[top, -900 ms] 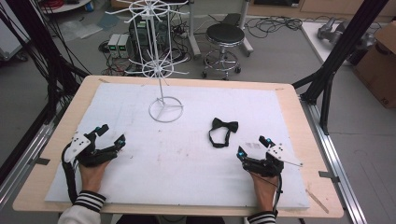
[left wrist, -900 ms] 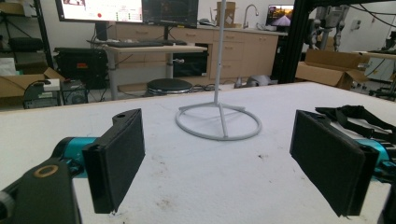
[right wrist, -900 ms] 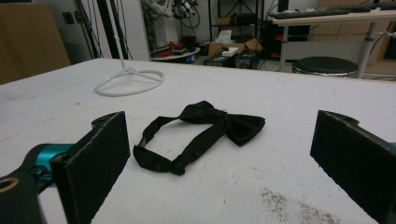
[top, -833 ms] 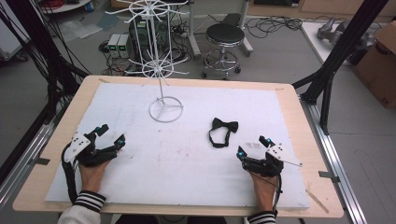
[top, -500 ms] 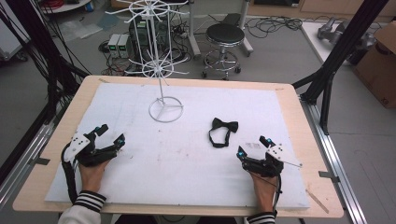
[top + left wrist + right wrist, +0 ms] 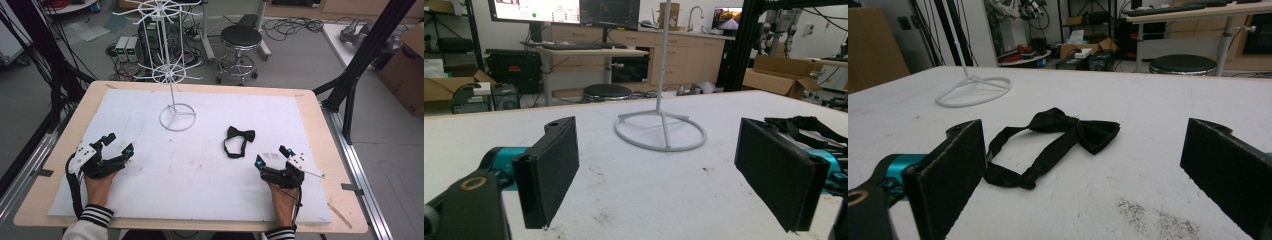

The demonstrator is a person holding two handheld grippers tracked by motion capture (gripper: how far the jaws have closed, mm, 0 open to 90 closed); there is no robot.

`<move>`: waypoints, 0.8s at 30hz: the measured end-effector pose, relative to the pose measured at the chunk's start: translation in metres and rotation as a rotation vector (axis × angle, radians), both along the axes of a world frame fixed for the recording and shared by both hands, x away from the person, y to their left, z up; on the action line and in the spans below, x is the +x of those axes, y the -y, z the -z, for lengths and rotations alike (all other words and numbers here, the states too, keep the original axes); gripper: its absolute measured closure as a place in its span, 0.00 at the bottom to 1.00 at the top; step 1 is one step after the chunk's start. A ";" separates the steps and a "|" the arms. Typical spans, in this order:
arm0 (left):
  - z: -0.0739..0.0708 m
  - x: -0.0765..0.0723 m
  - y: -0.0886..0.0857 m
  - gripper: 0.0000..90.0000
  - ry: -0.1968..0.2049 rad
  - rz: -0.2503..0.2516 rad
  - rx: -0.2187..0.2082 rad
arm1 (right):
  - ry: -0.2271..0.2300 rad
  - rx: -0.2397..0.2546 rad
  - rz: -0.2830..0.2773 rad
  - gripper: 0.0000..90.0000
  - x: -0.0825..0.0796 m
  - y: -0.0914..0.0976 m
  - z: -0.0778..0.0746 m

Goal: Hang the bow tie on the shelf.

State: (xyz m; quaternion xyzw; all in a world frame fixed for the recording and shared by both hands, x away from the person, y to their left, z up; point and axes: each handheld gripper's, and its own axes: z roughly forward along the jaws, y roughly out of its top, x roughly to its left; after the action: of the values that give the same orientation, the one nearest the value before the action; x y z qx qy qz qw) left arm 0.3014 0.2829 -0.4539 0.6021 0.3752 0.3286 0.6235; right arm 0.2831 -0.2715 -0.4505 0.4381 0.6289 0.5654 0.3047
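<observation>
Your right gripper [image 6: 272,159] rests low on the white table [image 6: 200,175], wrist straight, jaws spread wide and empty, pointing at the bow tie [image 6: 239,140], which lies flat just ahead of it. Your left gripper [image 6: 114,148] sits well left of the bow tie, jaws released, aimed toward the wire stand [image 6: 177,118].

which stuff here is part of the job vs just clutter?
In play:
black bow tie
white wire rack, probably where it hangs
right gripper, open, nearest the tie
left gripper, open

Lying about:
black stool
floor cables
cardboard box
</observation>
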 end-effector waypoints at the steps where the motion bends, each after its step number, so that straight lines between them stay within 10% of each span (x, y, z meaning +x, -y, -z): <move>1: 0.000 0.000 0.000 0.20 0.001 0.000 -0.001 | 0.000 0.000 0.000 0.04 0.000 0.000 0.000; 12: 0.000 0.000 -0.001 0.20 0.002 0.002 -0.005 | -0.115 -0.139 0.011 0.04 0.010 -0.015 -0.008; 24: 0.000 0.000 -0.001 0.20 0.004 0.003 -0.010 | -0.169 -0.225 -0.063 0.04 0.034 -0.028 -0.058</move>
State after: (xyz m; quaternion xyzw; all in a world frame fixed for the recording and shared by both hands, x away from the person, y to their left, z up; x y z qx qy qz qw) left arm 0.3012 0.2841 -0.4541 0.5987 0.3750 0.3268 0.6278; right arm 0.3173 -0.2433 -0.3920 0.4272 0.7253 0.4617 0.2798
